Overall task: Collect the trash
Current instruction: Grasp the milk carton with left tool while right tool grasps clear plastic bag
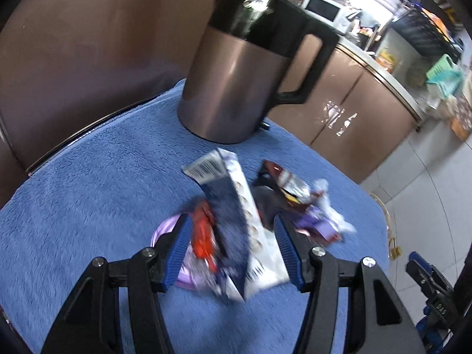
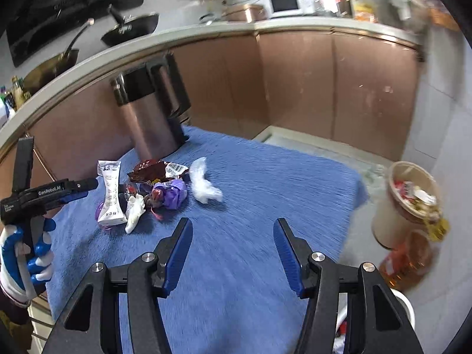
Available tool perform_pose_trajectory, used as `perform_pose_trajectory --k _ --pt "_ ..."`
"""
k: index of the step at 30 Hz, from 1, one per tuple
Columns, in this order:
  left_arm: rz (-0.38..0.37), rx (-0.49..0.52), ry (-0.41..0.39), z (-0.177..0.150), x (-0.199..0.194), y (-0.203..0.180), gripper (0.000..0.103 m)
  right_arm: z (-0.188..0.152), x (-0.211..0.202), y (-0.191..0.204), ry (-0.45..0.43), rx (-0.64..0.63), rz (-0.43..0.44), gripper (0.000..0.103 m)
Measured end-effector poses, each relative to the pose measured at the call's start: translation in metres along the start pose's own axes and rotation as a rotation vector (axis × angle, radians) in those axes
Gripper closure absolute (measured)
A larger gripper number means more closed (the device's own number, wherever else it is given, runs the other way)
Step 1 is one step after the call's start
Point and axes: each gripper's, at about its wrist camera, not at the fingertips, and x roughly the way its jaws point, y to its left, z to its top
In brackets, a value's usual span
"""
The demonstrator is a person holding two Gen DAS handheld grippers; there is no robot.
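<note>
Lying between the open left tool's (image 1: 231,253) fingers, a wrapper pile (image 1: 236,230) is seen, ungripped; the open right tool (image 2: 233,253) is empty.

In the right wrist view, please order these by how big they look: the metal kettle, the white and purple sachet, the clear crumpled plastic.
Largest to smallest, as they look:
1. metal kettle, though farthest away
2. white and purple sachet
3. clear crumpled plastic, only a little smaller than the sachet
</note>
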Motion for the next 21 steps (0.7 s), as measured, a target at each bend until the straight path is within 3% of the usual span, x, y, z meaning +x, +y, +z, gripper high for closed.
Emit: perform_pose_trajectory --k 8,13,16,18,19,21 --pt "-0.067 -0.066 0.048 0.021 0.041 0.017 0.047 0.036 0.094 0.014 0.097 -0.026 0.075 0.049" --pt "-0.120 -0.078 0.061 0.021 0.050 0.019 0.048 0.042 0.131 0.024 0.146 -0.051 0.099 0.049" --pt "-0.137 -0.091 0.059 0.023 0.053 0.021 0.050 0.042 0.146 0.028 0.174 -0.062 0.102 0.049" --pt "-0.138 -0.093 0.056 0.022 0.053 0.021 0.063 0.040 0.153 0.028 0.188 -0.062 0.094 0.049" --pt "-0.139 -0.093 0.058 0.022 0.053 0.021 0.064 0.040 0.156 0.028 0.195 -0.059 0.090 0.050" --pt "-0.139 -0.090 0.054 0.022 0.054 0.021 0.066 0.036 0.160 0.027 0.208 -0.060 0.086 0.061"
